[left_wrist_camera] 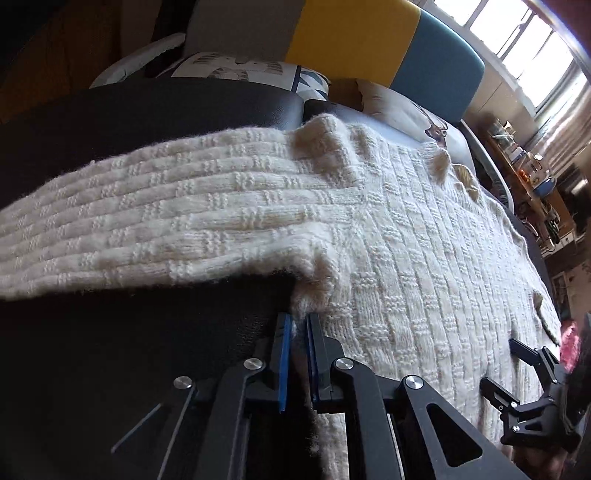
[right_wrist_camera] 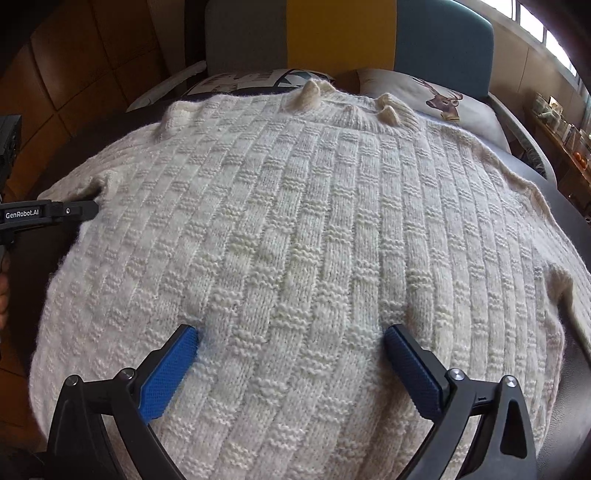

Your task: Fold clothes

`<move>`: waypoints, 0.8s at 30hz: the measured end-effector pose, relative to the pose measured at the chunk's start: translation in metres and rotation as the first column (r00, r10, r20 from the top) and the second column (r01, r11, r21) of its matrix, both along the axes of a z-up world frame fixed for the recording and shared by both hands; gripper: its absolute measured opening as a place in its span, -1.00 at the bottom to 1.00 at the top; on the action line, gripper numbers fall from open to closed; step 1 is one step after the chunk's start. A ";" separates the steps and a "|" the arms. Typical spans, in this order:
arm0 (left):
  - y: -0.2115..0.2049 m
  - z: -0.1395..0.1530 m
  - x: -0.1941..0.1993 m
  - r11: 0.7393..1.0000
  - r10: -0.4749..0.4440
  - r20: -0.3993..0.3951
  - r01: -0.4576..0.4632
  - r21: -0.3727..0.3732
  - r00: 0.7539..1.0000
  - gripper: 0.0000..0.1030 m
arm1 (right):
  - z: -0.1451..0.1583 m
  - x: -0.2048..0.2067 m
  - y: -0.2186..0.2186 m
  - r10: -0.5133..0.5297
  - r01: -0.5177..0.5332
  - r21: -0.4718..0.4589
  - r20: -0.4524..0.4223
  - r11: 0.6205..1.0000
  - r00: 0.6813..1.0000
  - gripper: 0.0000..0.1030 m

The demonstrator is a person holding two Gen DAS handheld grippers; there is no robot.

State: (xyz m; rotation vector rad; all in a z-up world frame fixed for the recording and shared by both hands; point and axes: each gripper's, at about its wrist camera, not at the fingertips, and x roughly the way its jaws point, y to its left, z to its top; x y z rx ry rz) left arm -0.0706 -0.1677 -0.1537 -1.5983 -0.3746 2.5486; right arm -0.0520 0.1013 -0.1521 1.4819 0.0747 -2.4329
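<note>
A cream knitted sweater [right_wrist_camera: 295,229] lies flat, back up, on a dark surface [left_wrist_camera: 129,350], collar at the far end. In the left wrist view my left gripper [left_wrist_camera: 298,325] is shut on the sweater's edge at the armpit, below the left sleeve [left_wrist_camera: 147,229], which stretches out to the left. My right gripper [right_wrist_camera: 291,339] is open, its blue-padded fingers [right_wrist_camera: 173,365] resting on the lower middle of the sweater body. The right gripper also shows in the left wrist view [left_wrist_camera: 517,369], and the left gripper shows at the left edge of the right wrist view [right_wrist_camera: 85,208].
Patterned pillows [right_wrist_camera: 443,99] lie beyond the collar against a grey, yellow and teal headboard [right_wrist_camera: 332,33]. A cluttered shelf [left_wrist_camera: 532,173] and bright window [left_wrist_camera: 535,48] are at the right. A wooden panel wall [right_wrist_camera: 92,66] stands at the left.
</note>
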 end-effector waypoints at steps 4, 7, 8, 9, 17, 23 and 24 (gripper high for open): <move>0.018 0.032 0.017 0.999 0.015 -0.100 -0.019 -0.036 0.995 -0.78 | 0.023 0.012 0.048 -0.075 0.072 -0.129 -0.019 0.989 0.997 0.83; 0.047 0.045 0.019 0.999 -0.038 -0.151 0.034 -0.032 0.988 -0.53 | 0.039 0.024 0.103 -0.189 0.180 -0.220 -0.019 0.959 0.982 0.83; 0.058 0.047 0.019 0.998 -0.063 -0.161 0.059 -0.028 0.985 -0.43 | 0.042 0.028 0.125 -0.237 0.227 -0.254 -0.009 0.940 0.971 0.83; 0.070 0.048 0.017 0.996 -0.089 -0.165 0.085 -0.029 0.982 -0.41 | 0.045 0.033 0.147 -0.286 0.275 -0.287 0.003 0.918 0.958 0.83; 0.168 0.048 -0.014 0.959 -0.283 -0.164 0.277 -0.060 0.945 -0.41 | 0.013 0.137 0.374 -0.701 0.622 -0.740 0.300 0.257 0.646 0.83; 0.254 0.046 -0.025 0.897 -0.442 -0.157 0.437 -0.071 0.883 -0.39 | -0.008 0.168 0.473 -0.836 0.685 -0.729 0.373 0.003 0.401 0.78; 0.269 0.046 -0.026 0.883 -0.469 -0.159 0.461 -0.083 0.869 -0.38 | -0.011 0.166 0.485 -0.843 0.680 -0.733 0.380 -0.023 0.381 0.70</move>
